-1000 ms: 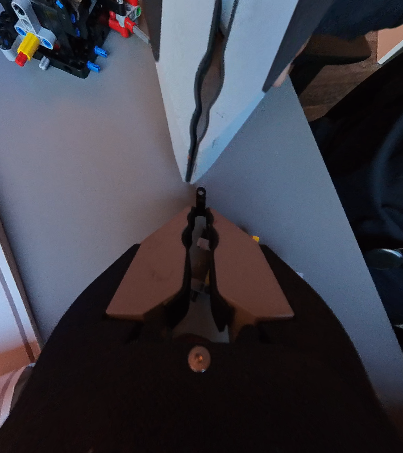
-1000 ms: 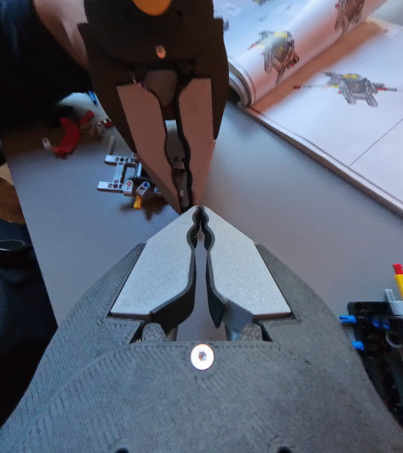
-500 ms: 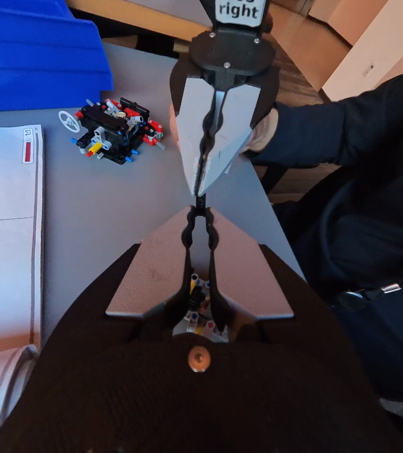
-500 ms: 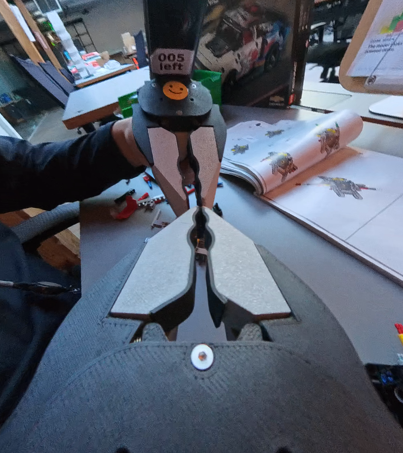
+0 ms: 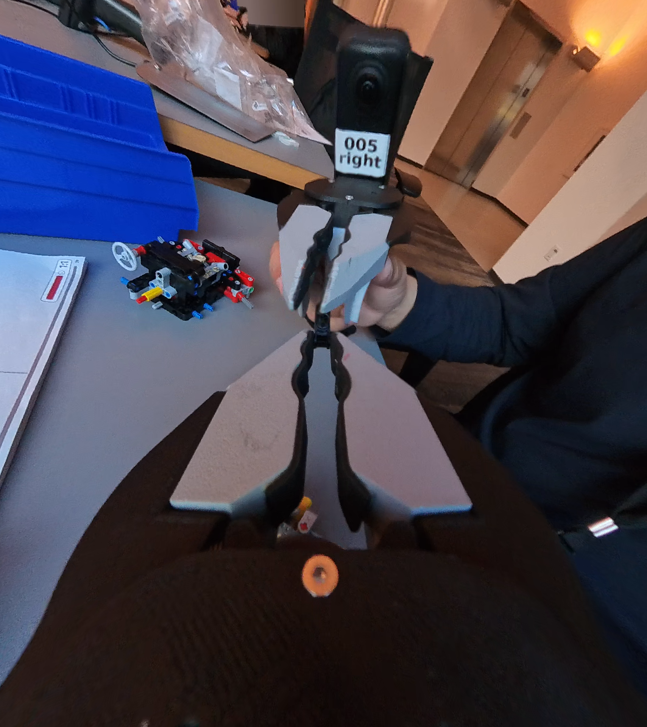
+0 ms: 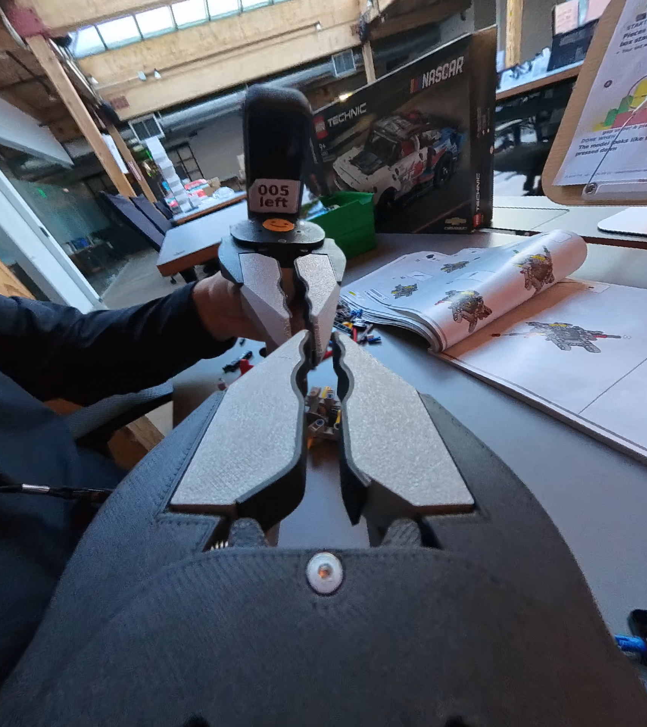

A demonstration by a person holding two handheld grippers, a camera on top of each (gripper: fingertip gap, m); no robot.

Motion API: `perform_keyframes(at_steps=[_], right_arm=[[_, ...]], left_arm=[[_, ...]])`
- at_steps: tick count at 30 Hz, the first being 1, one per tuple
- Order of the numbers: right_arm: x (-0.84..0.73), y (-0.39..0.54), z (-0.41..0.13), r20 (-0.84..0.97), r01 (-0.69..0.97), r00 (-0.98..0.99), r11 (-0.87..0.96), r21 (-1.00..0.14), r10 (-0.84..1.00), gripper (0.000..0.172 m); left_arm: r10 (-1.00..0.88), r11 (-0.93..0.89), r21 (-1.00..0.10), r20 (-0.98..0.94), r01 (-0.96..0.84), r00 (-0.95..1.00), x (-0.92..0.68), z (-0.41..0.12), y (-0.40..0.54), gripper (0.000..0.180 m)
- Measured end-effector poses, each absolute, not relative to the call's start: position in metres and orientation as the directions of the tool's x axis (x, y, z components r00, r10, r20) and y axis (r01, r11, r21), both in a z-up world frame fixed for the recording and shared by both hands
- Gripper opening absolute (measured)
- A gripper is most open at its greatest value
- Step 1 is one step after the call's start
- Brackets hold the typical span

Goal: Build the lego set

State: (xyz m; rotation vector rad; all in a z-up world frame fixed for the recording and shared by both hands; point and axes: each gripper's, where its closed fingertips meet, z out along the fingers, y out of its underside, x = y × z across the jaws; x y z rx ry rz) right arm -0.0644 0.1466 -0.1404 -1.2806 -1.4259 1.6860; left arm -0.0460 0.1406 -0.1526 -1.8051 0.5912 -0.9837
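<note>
Left gripper (image 5: 321, 341) clamps a small black pin (image 5: 321, 325) at its very tips, the pin poking toward the right gripper (image 6: 319, 346). Right gripper's jaws stand parted, holding nothing, straddling the left gripper's tip. Both hover above the grey table (image 5: 117, 373), right of the black brick model (image 5: 184, 275).

grey table (image 5: 125, 393) carries an open instruction booklet (image 6: 550, 354) along one side and a part-built black brick model (image 5: 184, 275) with red, blue and yellow pieces beside it. loose small bricks (image 6: 353, 326) lie scattered near the booklet's spine. a blue bin (image 5: 58, 157) sits at the far edge behind the model.
</note>
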Motion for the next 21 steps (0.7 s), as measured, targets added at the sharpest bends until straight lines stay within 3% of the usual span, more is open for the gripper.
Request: perform_keyframes(at_steps=[3,8,21], right_arm=[[-0.056,0.146,-0.141,-0.329,0.141,-0.392,-0.298,-0.944,0.859,0.016],[-0.051,0.139,-0.15,-0.337,0.154,-0.405,-0.3,-0.941,0.85,0.002],[-0.046,0.13,-0.152,-0.384,0.13,-0.464,-0.368,-0.921,0.798,0.011]], left_arm=[[-0.712,-0.406,-0.909,0.376,0.09,0.593,-0.048,-0.149,0.142,0.005],[-0.676,-0.409,-0.899,0.415,0.159,0.609,-0.043,-0.15,0.137,0.006],[-0.569,-0.447,-0.848,0.516,0.286,0.64,-0.037,-0.158,0.133,0.005]])
